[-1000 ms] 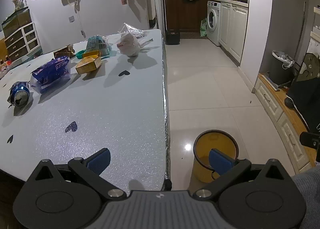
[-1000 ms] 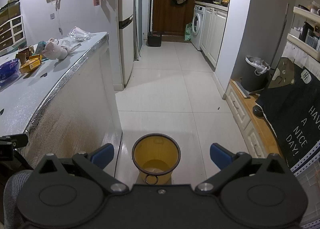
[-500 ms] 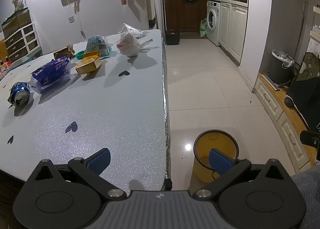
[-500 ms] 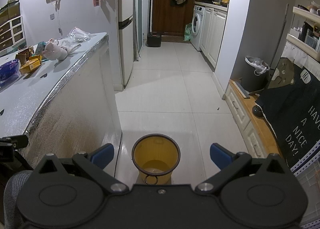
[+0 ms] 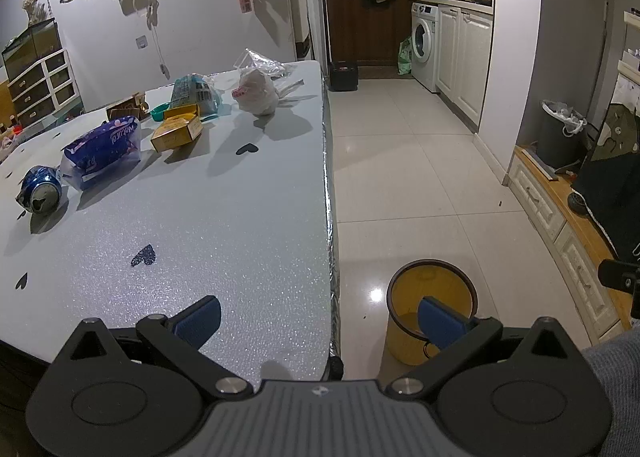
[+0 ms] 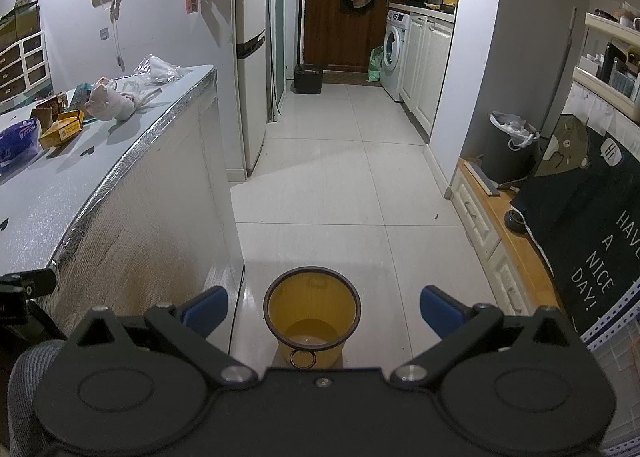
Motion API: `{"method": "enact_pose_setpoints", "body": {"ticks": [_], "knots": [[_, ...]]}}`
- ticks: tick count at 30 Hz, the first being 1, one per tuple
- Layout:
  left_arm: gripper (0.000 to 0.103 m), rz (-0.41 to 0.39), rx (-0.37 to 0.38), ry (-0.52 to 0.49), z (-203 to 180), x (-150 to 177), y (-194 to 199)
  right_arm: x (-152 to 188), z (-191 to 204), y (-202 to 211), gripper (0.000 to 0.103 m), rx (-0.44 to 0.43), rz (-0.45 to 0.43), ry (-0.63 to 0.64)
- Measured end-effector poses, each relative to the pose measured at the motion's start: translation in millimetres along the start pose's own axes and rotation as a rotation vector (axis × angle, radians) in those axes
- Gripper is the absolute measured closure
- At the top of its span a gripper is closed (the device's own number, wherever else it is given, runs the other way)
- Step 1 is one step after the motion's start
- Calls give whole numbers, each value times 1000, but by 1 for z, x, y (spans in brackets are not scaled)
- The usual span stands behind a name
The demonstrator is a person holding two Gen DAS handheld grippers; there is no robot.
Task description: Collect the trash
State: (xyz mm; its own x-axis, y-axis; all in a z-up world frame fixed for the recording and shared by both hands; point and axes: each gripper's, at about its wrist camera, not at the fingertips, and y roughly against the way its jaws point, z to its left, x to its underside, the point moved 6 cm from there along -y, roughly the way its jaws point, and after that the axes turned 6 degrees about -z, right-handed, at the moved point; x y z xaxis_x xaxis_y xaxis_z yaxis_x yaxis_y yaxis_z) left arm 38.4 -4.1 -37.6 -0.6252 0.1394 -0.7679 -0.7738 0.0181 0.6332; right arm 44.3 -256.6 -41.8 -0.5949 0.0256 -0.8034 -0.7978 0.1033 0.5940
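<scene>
Nothing has changed over the last second: both views match the earlier ones, so the task has not begun and every piece of trash still lies on the desk [image 5: 248, 217].

The left tool [image 5: 318, 317] hangs over the near right corner of the desk, its jaws spread wide and empty, touching nothing. The right tool [image 6: 324, 305] hovers above the floor with the yellow bin [image 6: 312, 313] framed between its fingers, likewise released and holding nothing.

The trash sits far and to the left on the desk: a crushed can [image 5: 40, 193] at the left edge, a blue packet [image 5: 104, 147] beside it, a yellow box [image 5: 178, 133], and a white plastic bag [image 5: 256, 95] farthest off. The bin looks empty, so the first pick lies ahead.
</scene>
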Motion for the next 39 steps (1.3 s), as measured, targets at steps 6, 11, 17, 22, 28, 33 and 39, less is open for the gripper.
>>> {"method": "enact_pose_setpoints", "body": {"ticks": [6, 11, 17, 22, 28, 33, 39], "knots": [[0, -1, 0, -2, 0, 0, 1, 0, 0, 0, 0, 0, 0, 1], [0, -1, 0, -4, -1, 0, 1, 0, 0, 1, 0, 0, 0, 0], [0, -2, -1, -7, -1, 0, 1, -1, 0, 3, 0, -1, 1, 1], [0, -3, -1, -7, -1, 0, 2, 0, 1, 2, 0, 0, 3, 1], [0, -3, 0, -10, -2, -1, 2, 0, 1, 1, 0, -1, 3, 1], [0, -4, -1, -11, -2, -1, 2, 0, 1, 2, 0, 0, 3, 2], [0, -8, 4, -10, -3, -1, 2, 0, 1, 2, 0, -1, 4, 1]]}}
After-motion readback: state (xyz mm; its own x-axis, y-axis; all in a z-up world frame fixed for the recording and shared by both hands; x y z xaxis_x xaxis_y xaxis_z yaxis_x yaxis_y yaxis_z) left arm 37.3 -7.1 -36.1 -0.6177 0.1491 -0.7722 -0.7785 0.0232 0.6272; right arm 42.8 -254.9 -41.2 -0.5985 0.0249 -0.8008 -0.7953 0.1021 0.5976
